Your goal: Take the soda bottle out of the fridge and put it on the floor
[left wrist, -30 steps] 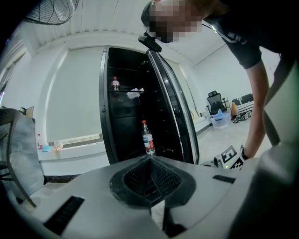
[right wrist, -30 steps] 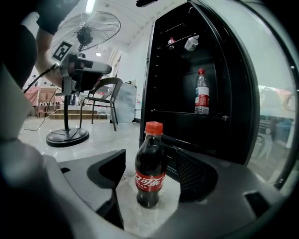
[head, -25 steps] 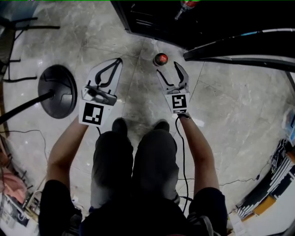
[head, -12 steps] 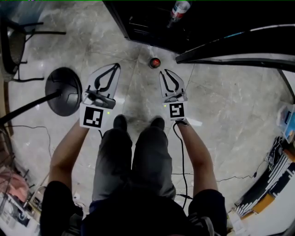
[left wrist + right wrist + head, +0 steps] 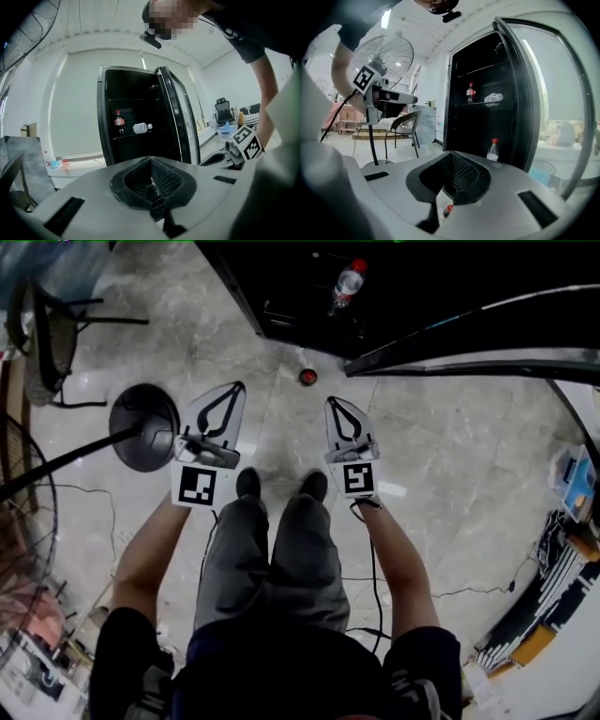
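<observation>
Soda bottle upright on the floor, eleven o'clock off the right claw. That one's just snapped shut, empty; left claw pinched closed, empty too.

Left claw pressed together, empty; fridge door open.

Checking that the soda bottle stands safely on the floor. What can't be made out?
Soda bottle: head view shows only its red cap from above, too small to judge tilt.
Same bottle, right gripper view: a sliver below the right gripper, which hides the rest.
Left gripper view: the left gripper hides it entirely.
Fridge shelves: dark, cut off by head view's top edge.
</observation>
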`<state>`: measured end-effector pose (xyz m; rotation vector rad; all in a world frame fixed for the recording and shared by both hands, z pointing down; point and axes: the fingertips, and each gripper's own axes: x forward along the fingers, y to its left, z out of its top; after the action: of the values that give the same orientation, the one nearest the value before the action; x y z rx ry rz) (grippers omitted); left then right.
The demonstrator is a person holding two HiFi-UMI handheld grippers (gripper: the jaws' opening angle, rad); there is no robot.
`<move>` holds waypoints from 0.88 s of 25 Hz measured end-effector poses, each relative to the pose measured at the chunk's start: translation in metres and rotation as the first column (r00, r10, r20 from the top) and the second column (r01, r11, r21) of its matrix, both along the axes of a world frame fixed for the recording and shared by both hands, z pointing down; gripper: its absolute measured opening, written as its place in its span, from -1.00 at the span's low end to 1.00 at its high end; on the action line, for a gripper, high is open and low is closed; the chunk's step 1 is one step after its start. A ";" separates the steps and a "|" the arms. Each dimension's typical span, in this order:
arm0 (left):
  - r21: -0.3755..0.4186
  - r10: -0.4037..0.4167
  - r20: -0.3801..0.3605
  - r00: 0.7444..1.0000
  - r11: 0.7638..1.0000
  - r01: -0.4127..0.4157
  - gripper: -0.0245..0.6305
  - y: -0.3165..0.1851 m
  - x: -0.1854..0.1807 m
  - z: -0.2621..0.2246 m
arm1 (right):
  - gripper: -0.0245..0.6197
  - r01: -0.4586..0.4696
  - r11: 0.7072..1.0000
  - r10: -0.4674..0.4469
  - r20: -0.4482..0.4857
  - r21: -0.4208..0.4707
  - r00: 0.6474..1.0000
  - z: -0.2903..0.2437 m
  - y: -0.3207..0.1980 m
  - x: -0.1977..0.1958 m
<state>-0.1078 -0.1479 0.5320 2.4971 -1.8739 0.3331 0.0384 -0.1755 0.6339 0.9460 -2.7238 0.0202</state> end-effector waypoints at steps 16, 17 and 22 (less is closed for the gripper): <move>0.009 -0.059 -0.043 0.997 0.998 0.060 -0.85 0.018 0.016 -0.209 | -0.86 -0.096 0.995 0.096 0.038 -0.013 0.995 -0.255 0.007 0.023; 0.004 -0.065 -0.045 0.997 0.998 0.065 -0.85 0.021 0.016 -0.220 | -0.86 -0.101 0.995 0.102 0.041 -0.009 0.994 -0.270 0.009 0.025; 0.032 -0.084 -0.060 0.995 0.996 0.086 -0.85 0.026 0.019 -0.280 | -0.86 -0.119 0.993 0.118 0.069 0.002 0.991 -0.342 0.016 0.035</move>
<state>-0.0883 -0.1217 0.2520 2.4109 -1.9729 0.2258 0.0734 -0.1593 0.2922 1.1275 -2.7268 0.0677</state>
